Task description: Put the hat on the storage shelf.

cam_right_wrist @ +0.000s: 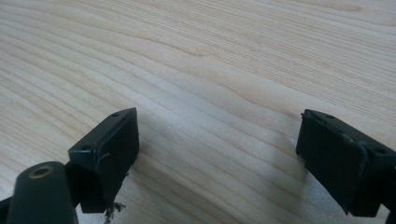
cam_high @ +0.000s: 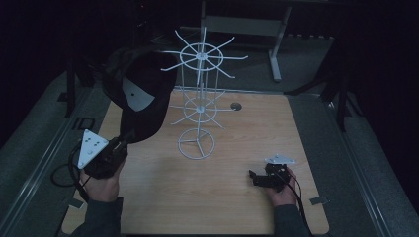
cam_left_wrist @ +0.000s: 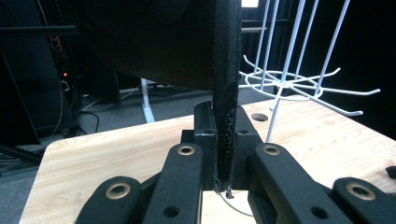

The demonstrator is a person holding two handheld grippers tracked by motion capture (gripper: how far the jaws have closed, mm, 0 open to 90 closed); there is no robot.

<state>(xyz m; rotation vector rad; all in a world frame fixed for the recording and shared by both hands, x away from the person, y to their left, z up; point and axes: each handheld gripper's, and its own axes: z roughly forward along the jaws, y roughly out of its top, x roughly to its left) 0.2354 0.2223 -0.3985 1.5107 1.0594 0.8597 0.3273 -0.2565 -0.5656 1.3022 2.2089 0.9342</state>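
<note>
High view: left gripper (cam_high: 124,139) at near-left of table (cam_high: 237,207), clamped on brim of black cap (cam_high: 141,94). Cap held up in air, above and ahead of that gripper, white patch on its inner side facing camera. White wire rack (cam_high: 197,103) just right of cap, standing on table ahead and to right of left gripper; cap edge near rack's upper arms, contact unclear. Right gripper (cam_high: 253,177) low at near-right, resting on or just over table, pointing left, well apart from rack and cap. Hole in table (cam_high: 236,105) beyond rack.

Left gripper view: jaws pressed together on cap brim (cam_left_wrist: 226,93), brim edge upright between them, rest of cap spreading up and left. Rack arms (cam_left_wrist: 299,84) ahead to right, rack rods rising behind. Table edge and dark floor beyond.

Right gripper view: right gripper (cam_right_wrist: 217,154) jaws wide apart, nothing between them, bare wood table (cam_right_wrist: 210,56) close under and ahead.
</note>
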